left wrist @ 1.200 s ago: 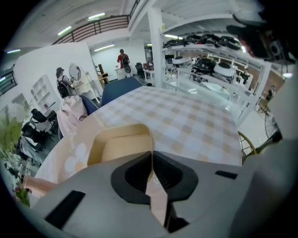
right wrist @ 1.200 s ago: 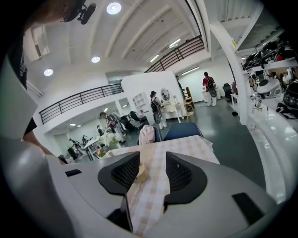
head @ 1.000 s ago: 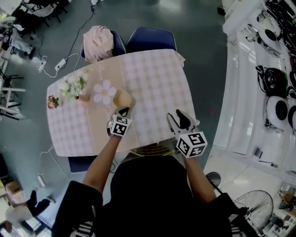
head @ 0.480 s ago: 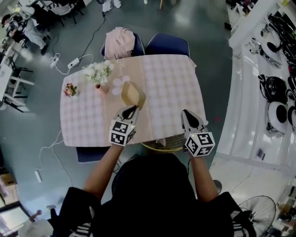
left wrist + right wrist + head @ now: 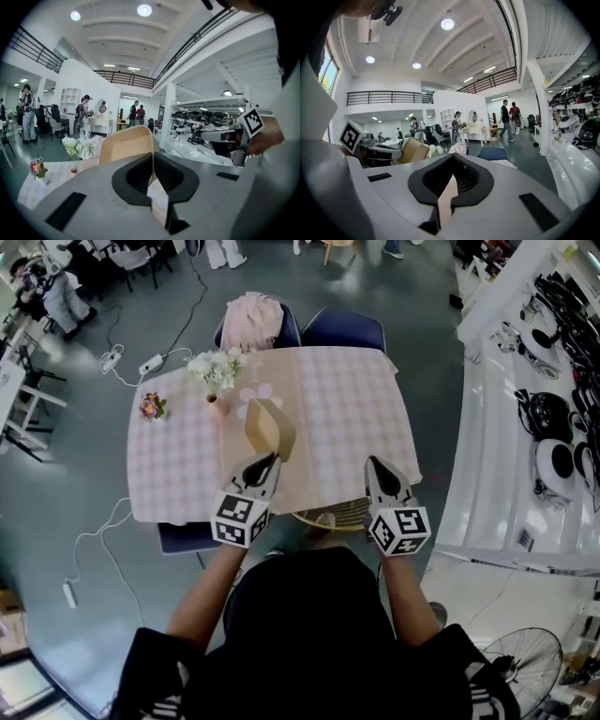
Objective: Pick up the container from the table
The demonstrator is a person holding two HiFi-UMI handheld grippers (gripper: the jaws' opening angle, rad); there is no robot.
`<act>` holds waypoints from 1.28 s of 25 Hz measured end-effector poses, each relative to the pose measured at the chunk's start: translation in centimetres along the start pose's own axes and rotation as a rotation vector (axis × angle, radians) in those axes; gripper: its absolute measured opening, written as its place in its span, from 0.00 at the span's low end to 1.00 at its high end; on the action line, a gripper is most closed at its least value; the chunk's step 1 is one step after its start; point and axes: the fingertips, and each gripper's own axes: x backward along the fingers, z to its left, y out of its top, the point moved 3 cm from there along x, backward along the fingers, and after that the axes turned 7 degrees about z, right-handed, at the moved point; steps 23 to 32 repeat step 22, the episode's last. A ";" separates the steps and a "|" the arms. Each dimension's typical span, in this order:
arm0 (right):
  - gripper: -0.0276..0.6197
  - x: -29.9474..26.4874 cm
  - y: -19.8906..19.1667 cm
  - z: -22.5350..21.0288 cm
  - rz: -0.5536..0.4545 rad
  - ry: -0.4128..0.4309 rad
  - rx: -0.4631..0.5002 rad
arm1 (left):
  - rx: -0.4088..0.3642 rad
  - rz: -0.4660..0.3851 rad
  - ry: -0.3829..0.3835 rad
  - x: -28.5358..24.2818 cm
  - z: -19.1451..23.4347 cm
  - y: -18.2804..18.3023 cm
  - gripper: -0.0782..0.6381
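A tan container (image 5: 269, 427) hangs tilted above the checked table (image 5: 347, 409), with my left gripper (image 5: 265, 461) shut on its thin wall. In the left gripper view that wall (image 5: 126, 145) rises between the closed pads of the left gripper (image 5: 153, 161). My right gripper (image 5: 376, 467) is over the table's near right corner, apart from the container. Its jaws are closing together and the pads meet with nothing between them (image 5: 452, 164). The right gripper view shows the container (image 5: 412, 150) off to the left.
A vase of white flowers (image 5: 216, 371) and a small pink flower (image 5: 151, 407) stand on the table's far left. Two blue chairs (image 5: 342, 329), one draped with pink cloth (image 5: 255, 315), are behind it. A wicker stool (image 5: 337, 514) sits at the near edge. White shelving (image 5: 525, 427) runs along the right.
My left gripper has lifted the container off the table and it now hangs higher. The right gripper's jaws, open one second ago, have shut, and that gripper has risen.
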 end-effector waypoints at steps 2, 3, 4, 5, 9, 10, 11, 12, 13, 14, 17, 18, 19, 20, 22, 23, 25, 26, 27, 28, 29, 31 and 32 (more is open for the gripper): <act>0.04 0.5 0.1 0.8 -0.004 -0.002 0.011 | 0.005 -0.010 -0.001 1.1 -0.1 -0.2 0.13; 0.04 0.8 0.1 1.3 -0.008 -0.004 0.016 | 0.011 -0.014 -0.002 1.6 -0.2 -0.3 0.13; 0.04 1.1 0.2 1.8 -0.016 -0.005 0.022 | 0.020 -0.019 -0.003 2.2 -0.2 -0.4 0.13; 0.04 1.4 0.2 2.3 -0.028 -0.004 0.030 | 0.028 -0.023 -0.004 2.7 -0.1 -0.5 0.13; 0.04 3.0 0.3 3.7 -0.050 -0.015 0.059 | 0.033 -0.034 -0.009 4.2 -0.7 -0.9 0.13; 0.04 3.3 0.1 3.8 -0.046 -0.026 0.061 | 0.032 -0.037 -0.013 4.3 -1.0 -1.1 0.13; 0.04 3.6 -0.1 3.9 -0.042 -0.038 0.060 | 0.029 -0.038 -0.017 4.5 -1.3 -1.3 0.13; 0.04 3.8 -0.4 4.0 -0.038 -0.047 0.057 | 0.024 -0.037 -0.021 4.6 -1.6 -1.5 0.13; 0.04 4.0 -0.7 4.2 -0.035 -0.054 0.052 | 0.020 -0.036 -0.026 4.8 -1.8 -1.8 0.13; 0.04 4.2 -1.0 4.6 -0.033 -0.057 0.047 | 0.018 -0.036 -0.031 5.1 -2.0 -2.1 0.13; 0.04 4.8 -1.4 5.7 -0.031 -0.058 0.044 | 0.019 -0.035 -0.041 6.0 -2.3 -2.7 0.13; 0.04 5.0 -1.5 5.9 -0.029 -0.060 0.046 | 0.020 -0.037 -0.042 6.3 -2.4 -2.9 0.13; 0.04 5.2 -1.6 6.1 -0.028 -0.063 0.048 | 0.021 -0.039 -0.044 6.5 -2.4 -3.0 0.13; 0.04 5.4 -1.7 6.3 -0.026 -0.069 0.050 | 0.022 -0.040 -0.046 6.7 -2.4 -3.2 0.13; 0.04 5.7 -1.9 6.6 -0.023 -0.081 0.052 | 0.023 -0.042 -0.051 7.1 -2.3 -3.5 0.13; 0.04 5.7 -1.9 6.6 -0.023 -0.081 0.052 | 0.023 -0.042 -0.051 7.1 -2.3 -3.5 0.13; 0.04 5.7 -1.9 6.6 -0.023 -0.081 0.052 | 0.023 -0.042 -0.051 7.1 -2.3 -3.5 0.13; 0.04 5.7 -1.9 6.6 -0.023 -0.081 0.052 | 0.023 -0.042 -0.051 7.1 -2.3 -3.5 0.13; 0.04 5.7 -1.9 6.6 -0.023 -0.081 0.052 | 0.023 -0.042 -0.051 7.1 -2.3 -3.5 0.13; 0.04 5.7 -1.9 6.6 -0.023 -0.081 0.052 | 0.023 -0.042 -0.051 7.1 -2.3 -3.5 0.13; 0.04 5.7 -1.9 6.6 -0.023 -0.081 0.052 | 0.023 -0.042 -0.051 7.1 -2.3 -3.5 0.13; 0.04 5.7 -1.9 6.6 -0.023 -0.081 0.052 | 0.023 -0.042 -0.051 7.1 -2.3 -3.5 0.13; 0.04 5.7 -1.9 6.6 -0.023 -0.081 0.052 | 0.023 -0.042 -0.051 7.1 -2.3 -3.5 0.13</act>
